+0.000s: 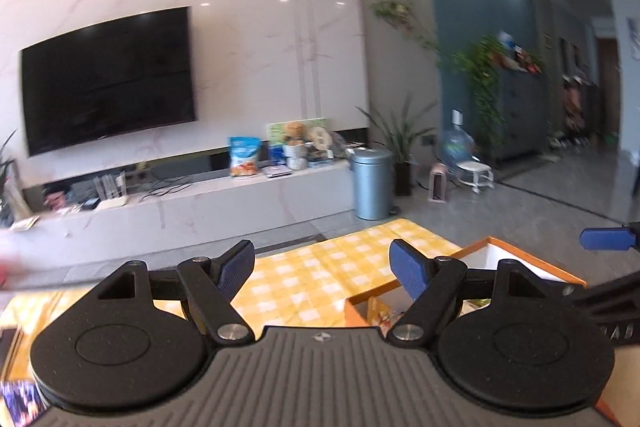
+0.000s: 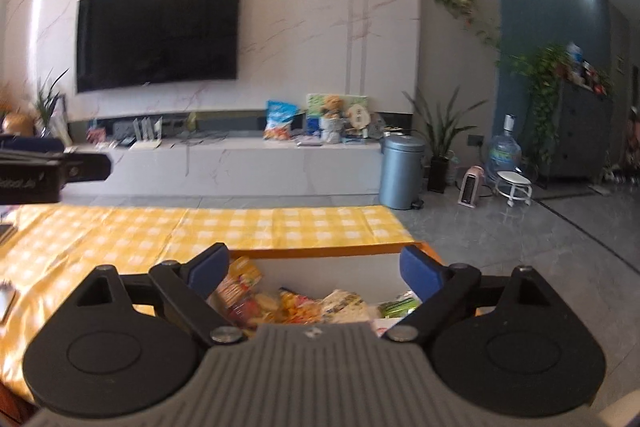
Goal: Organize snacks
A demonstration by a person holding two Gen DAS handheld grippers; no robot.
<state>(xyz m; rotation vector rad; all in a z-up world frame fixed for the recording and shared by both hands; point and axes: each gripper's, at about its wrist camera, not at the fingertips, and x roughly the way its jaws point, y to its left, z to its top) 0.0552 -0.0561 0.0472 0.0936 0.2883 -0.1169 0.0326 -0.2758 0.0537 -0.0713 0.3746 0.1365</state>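
Note:
An orange box (image 2: 332, 251) with white inner walls stands on the table with the yellow checked cloth (image 2: 200, 227). Several snack packets (image 2: 280, 303) lie inside it. My right gripper (image 2: 314, 267) is open and empty, right above the box. In the left wrist view my left gripper (image 1: 322, 267) is open and empty above the cloth (image 1: 312, 267), just left of the box (image 1: 476, 247). A snack packet (image 1: 380, 311) shows inside it. A blue fingertip (image 1: 606, 239) of the right gripper shows at the right edge.
A dark flat object (image 2: 6, 231) lies at the table's left edge. Beyond the table are a TV (image 2: 160, 31), a white cabinet (image 2: 240, 163) with a blue bag (image 2: 278, 125), and a grey bin (image 2: 402, 171).

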